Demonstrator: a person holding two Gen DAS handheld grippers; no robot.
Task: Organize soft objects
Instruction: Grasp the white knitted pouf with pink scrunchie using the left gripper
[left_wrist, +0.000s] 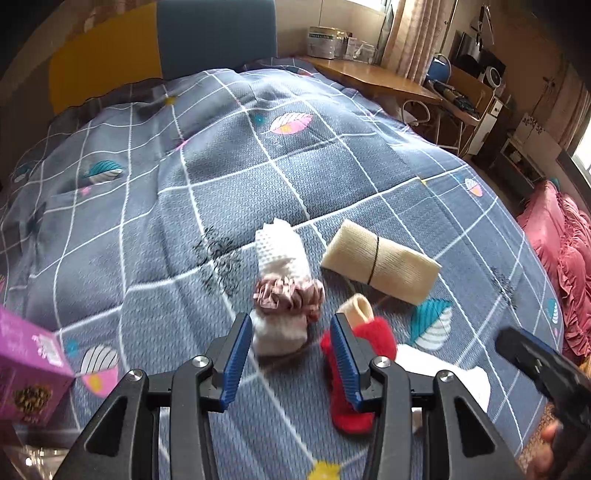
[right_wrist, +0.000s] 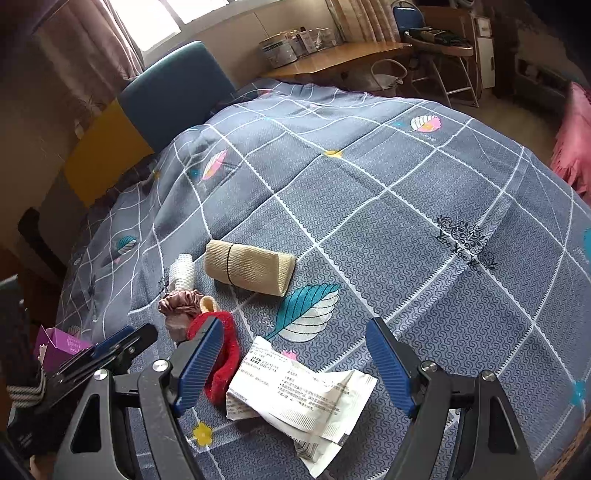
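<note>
**Supervisor:** Where did things stand?

**Me:** Going left to right: a purple box (left_wrist: 31, 373) sat at the near left edge of the quilt (left_wrist: 155, 229). My left gripper (left_wrist: 291, 354) had its jaws narrowed but clamped on nothing, just near the white roll (left_wrist: 282, 258) banded by a pink scrunchie (left_wrist: 290, 297). Right of that lay the red sock (left_wrist: 352, 384), then the beige roll (left_wrist: 380, 262). I judged little was sorted; everything was loose.

**Supervisor:** And the right?

**Me:** My right gripper (right_wrist: 297, 363) stood wide apart, empty, over a white paper packet (right_wrist: 299, 393), which the left view barely showed.
</note>
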